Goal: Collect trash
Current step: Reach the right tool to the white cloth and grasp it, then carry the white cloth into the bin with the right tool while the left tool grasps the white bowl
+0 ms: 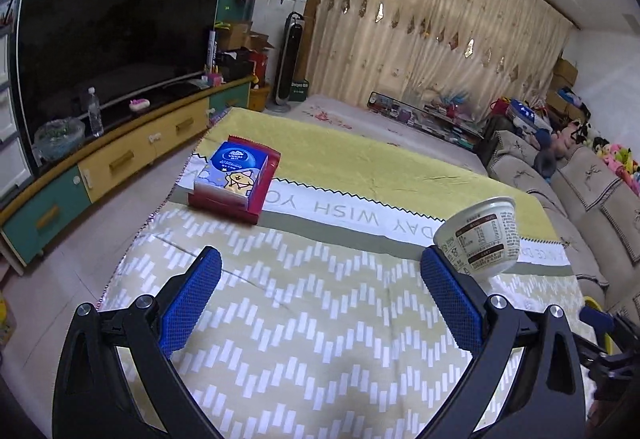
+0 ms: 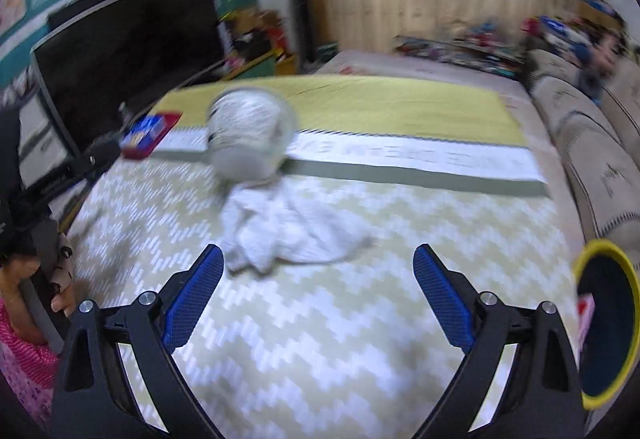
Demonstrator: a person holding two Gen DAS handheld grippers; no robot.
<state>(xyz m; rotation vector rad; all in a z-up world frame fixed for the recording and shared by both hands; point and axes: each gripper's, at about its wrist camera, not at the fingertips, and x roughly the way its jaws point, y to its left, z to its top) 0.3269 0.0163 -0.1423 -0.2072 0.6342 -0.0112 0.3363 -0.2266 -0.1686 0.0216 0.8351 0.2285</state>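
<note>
Patterned tablecloth (image 1: 320, 319), blurred cup (image 2: 250, 135) and tissue (image 2: 288, 231), both grippers' fingers spread, empty.

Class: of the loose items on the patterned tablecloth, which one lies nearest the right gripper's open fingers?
The crumpled white tissue, just ahead of the right gripper. The white cup and red tissue box sit farther back.

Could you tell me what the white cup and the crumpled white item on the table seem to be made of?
Cup: probably thin plastic or coated paper, smooth and slightly glossy, with a printed nutrition label. Crumpled white item: likely tissue or soft cloth, matte with limp folds; blur leaves this open.
</note>
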